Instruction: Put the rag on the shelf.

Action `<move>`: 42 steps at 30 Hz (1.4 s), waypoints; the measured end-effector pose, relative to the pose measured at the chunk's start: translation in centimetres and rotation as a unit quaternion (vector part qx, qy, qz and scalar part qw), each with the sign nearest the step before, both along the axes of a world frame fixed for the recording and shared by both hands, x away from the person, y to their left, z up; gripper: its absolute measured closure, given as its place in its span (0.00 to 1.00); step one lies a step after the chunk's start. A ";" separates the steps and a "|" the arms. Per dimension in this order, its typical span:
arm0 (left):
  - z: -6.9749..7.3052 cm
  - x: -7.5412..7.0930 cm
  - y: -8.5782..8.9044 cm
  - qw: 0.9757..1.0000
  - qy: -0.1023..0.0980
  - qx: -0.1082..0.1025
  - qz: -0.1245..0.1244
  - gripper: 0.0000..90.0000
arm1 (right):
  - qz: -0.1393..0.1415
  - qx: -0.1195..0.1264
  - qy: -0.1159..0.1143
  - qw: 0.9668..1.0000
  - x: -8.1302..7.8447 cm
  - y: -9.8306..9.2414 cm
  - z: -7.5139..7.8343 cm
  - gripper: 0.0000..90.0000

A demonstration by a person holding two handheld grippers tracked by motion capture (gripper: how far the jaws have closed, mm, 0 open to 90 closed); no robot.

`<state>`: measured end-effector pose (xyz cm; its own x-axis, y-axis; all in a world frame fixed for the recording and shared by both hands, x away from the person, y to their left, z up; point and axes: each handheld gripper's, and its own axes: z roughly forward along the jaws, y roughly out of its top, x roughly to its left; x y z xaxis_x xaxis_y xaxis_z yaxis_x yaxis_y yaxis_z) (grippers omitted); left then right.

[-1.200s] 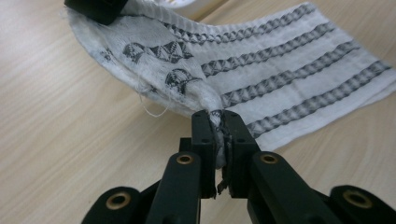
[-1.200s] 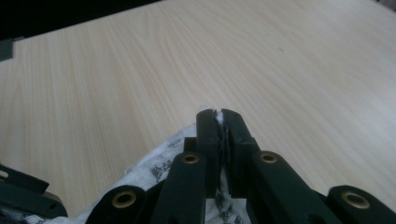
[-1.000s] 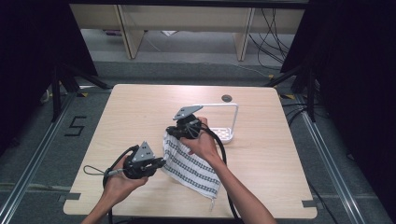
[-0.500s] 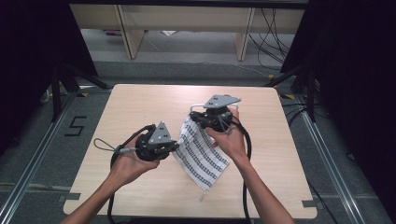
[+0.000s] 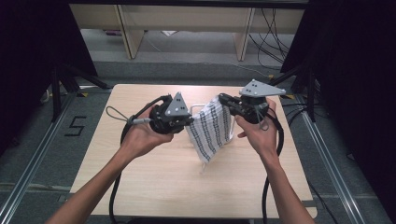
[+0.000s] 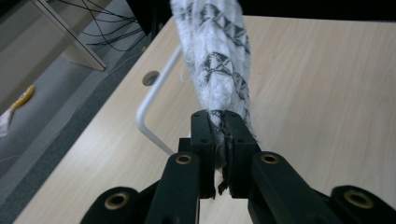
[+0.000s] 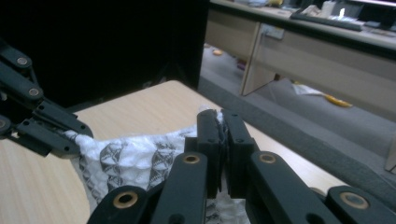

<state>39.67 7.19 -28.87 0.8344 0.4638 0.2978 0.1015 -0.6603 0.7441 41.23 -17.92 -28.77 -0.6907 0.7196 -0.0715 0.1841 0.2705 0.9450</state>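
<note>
A white cloth (image 5: 211, 133) with black patterned stripes hangs in the air above the wooden table (image 5: 140, 186), held by its two upper corners. My left gripper (image 5: 190, 122) is shut on the cloth's left corner; in the left gripper view the cloth (image 6: 215, 60) rises from between the pressed jaws of that gripper (image 6: 219, 122). My right gripper (image 5: 223, 99) is shut on the right corner. In the right gripper view the cloth (image 7: 135, 158) stretches from its gripper (image 7: 220, 120) toward the left gripper (image 7: 60, 140). The cloth's lower tip hangs near the tabletop.
A white wire stand (image 5: 232, 122) stands on the table behind the cloth; its bent rod (image 6: 152, 112) is seen in the left gripper view. A round hole (image 6: 150, 78) sits near the table's far edge. Shelving and cables lie on the floor beyond.
Both grippers have risen with the cloth, lifting it off the table. The right gripper has moved right and away, spreading the cloth's top edge between the two.
</note>
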 end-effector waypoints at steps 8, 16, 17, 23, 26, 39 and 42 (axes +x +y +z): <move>2.4 3.6 -1.1 1.000 0.013 0.001 0.002 0.94 | -0.032 0.010 -0.015 0.999 1.6 -1.1 1.2 0.98; 3.2 7.0 -1.8 1.000 0.013 0.006 0.021 0.93 | -0.067 0.007 -0.005 0.998 4.0 -1.3 1.4 0.98; 3.4 7.4 -2.0 1.000 0.012 0.007 0.022 0.93 | -0.070 0.004 -0.009 0.997 4.3 -1.4 1.5 0.98; 4.9 9.0 -2.5 1.000 0.015 0.008 0.026 0.93 | -0.087 0.021 0.007 0.996 5.3 -1.7 2.0 0.98; 5.4 9.4 -2.6 0.999 0.017 0.007 0.029 0.93 | -0.090 0.019 0.006 0.996 5.6 -1.8 2.3 0.98; 5.7 12.6 -3.0 0.998 0.024 -0.015 0.054 0.93 | -0.104 0.013 0.016 0.994 8.7 -1.8 2.9 0.98; 5.5 13.3 -3.1 0.998 0.025 -0.021 0.056 0.93 | -0.108 0.014 0.025 0.994 9.6 -1.8 2.8 0.98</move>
